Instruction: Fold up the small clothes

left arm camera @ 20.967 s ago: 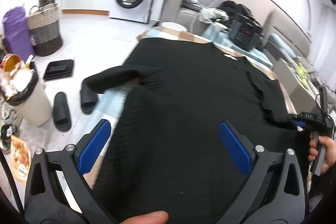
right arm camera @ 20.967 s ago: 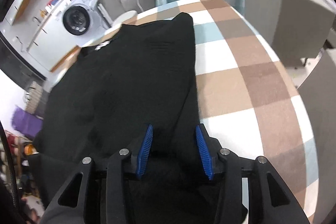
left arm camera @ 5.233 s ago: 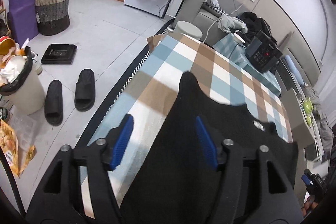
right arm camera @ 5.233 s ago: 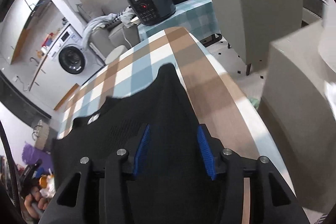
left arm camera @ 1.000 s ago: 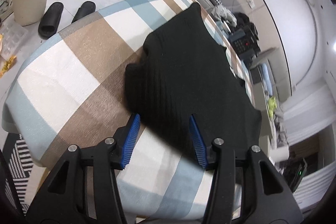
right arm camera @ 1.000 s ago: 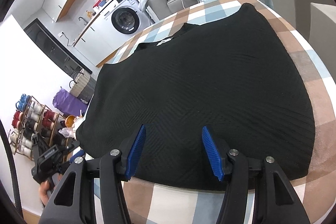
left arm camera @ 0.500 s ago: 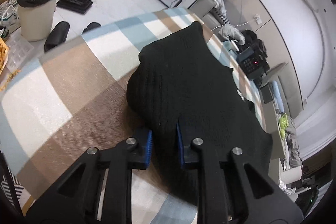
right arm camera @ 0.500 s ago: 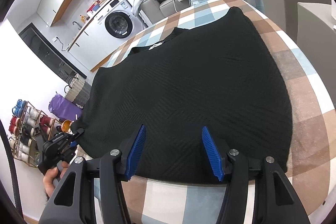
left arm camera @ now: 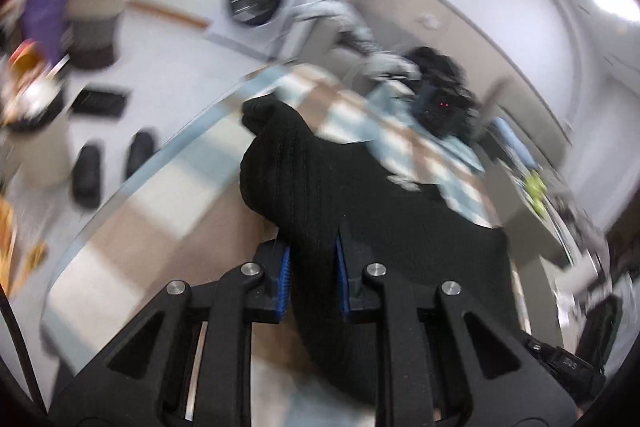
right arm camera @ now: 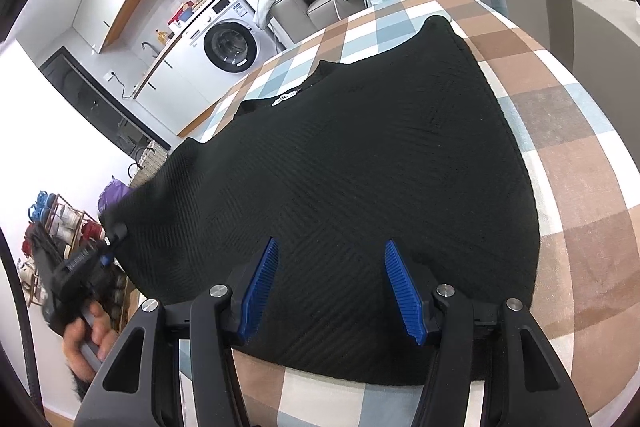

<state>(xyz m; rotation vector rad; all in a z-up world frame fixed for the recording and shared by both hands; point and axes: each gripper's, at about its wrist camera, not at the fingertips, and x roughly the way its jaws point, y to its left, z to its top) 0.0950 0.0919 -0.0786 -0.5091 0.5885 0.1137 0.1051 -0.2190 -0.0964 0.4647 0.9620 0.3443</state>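
On the checked tablecloth point(right arm camera: 568, 131), left gripper point(left arm camera: 313, 269) pinching the black sweater point(right arm camera: 360, 167) edge (view blurred); right gripper point(right arm camera: 332, 287) spread above it.

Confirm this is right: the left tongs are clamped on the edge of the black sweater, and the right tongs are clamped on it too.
Half right. The left tongs are shut on the black sweater, as the left wrist view shows. The right tongs are not: the right wrist view shows their blue pads spread wide apart over the sweater's near hem, gripping nothing.
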